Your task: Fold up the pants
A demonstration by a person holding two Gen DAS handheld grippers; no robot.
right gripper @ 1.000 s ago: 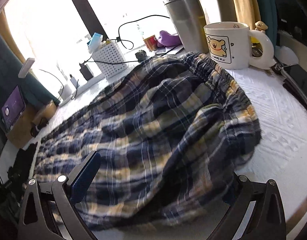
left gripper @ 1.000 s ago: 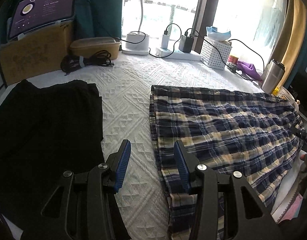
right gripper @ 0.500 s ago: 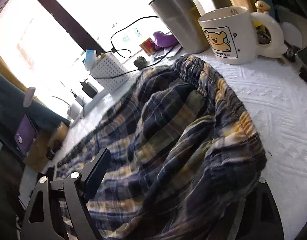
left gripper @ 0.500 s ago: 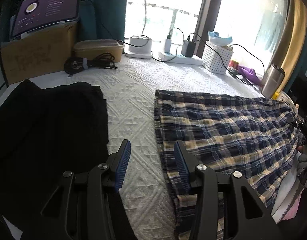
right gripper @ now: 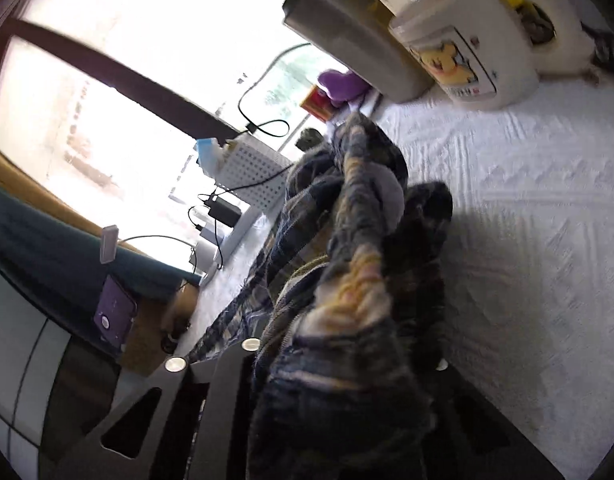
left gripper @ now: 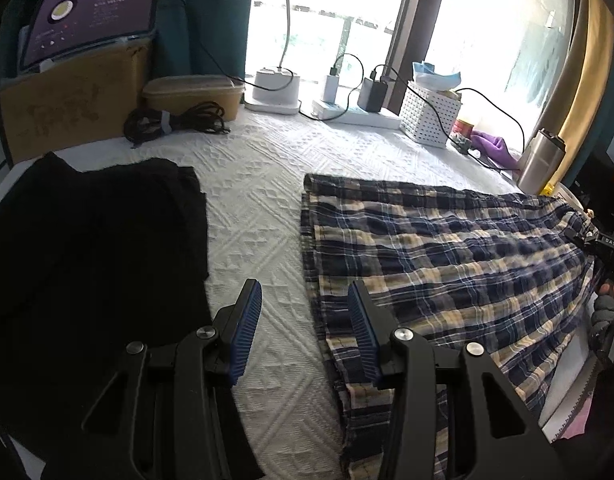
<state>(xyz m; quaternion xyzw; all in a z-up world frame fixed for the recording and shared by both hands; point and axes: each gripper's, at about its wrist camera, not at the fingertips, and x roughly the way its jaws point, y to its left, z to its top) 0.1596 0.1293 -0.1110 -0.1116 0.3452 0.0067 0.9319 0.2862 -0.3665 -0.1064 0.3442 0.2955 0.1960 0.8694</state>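
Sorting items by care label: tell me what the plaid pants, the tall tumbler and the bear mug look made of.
Plaid pants: thin woven cloth, probably cotton; matte, crinkled, drapes in soft folds.
Tall tumbler: brushed metal, likely stainless steel; dull grey sheen, dark lid.
Bear mug: glazed ceramic by its look; thick white glossy wall, printed picture.

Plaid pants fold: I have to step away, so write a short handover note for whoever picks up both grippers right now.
Right gripper: shut on the waistband end of the plaid pants, fabric bunched between the jaws and raised off the white bedspread.
Left gripper: open, holding nothing, hovering over the bedspread just beside the hem end of the pants.
Pants: spread lengthwise across the bed, no fold made yet. A black garment lies apart to their left.
Left: take the hem end with the left gripper if needed, bring the waistband over to fold. Mind the mug and steel tumbler near the waistband.
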